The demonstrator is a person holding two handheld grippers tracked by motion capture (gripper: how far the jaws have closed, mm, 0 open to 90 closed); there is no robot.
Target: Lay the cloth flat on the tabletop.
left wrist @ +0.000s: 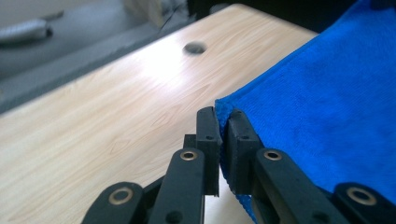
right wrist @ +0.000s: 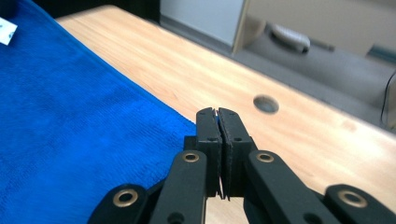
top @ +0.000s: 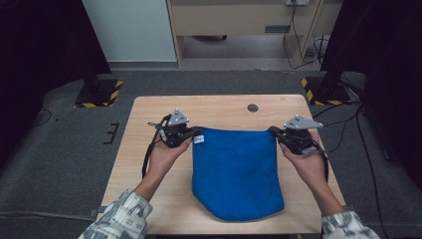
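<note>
Stretching between left gripper (top: 197, 132) and right gripper (top: 272, 132), blue cloth (top: 235, 172) pinched at corners

1. The high view looks forward and down from above the person's side, taking in the whole tabletop (top: 149, 129).
2. Each gripper view sits low and close, looking along its own jaws.
3. Both share the blue cloth (left wrist: 327, 102) and the tabletop's round hole (right wrist: 266, 103).

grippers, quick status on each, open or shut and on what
left gripper: shut on a far corner of the blue cloth.
right gripper: shut on the cloth's other far corner.
</note>
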